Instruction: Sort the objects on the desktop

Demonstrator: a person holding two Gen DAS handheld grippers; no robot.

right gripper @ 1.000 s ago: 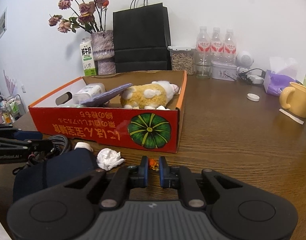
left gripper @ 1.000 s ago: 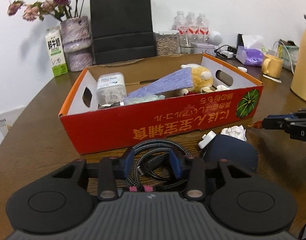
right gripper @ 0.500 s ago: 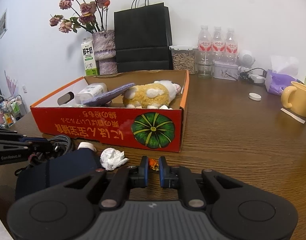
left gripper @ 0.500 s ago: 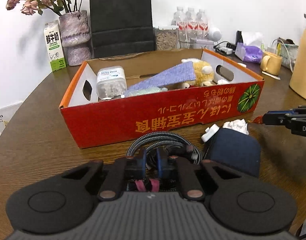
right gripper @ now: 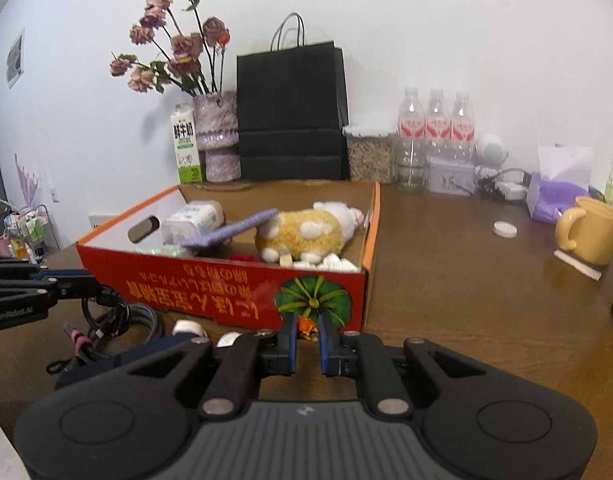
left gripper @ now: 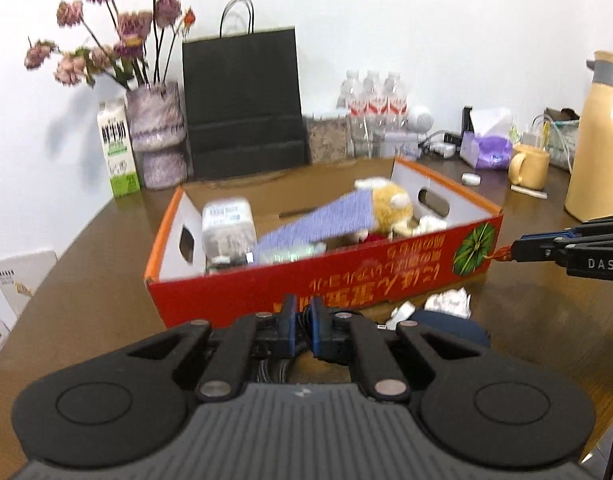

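both cameras sit just behind their own fingers and look forward along them, low over the bench (left gripper: 86, 264), toward the white back wall. the left wrist view faces the long red front of the cardboard box (left gripper: 346, 276) from close by, slightly left of its middle, and catches the right gripper (left gripper: 510, 251) entering from the right edge. the right wrist view faces the same box (right gripper: 226, 292) near its pumpkin-print corner, with the left gripper (right gripper: 94, 286) at its left edge. both views share the box, the black paper bag (left gripper: 242, 100), the flower vase (right gripper: 218, 136) and the yellow mug (right gripper: 590, 236).
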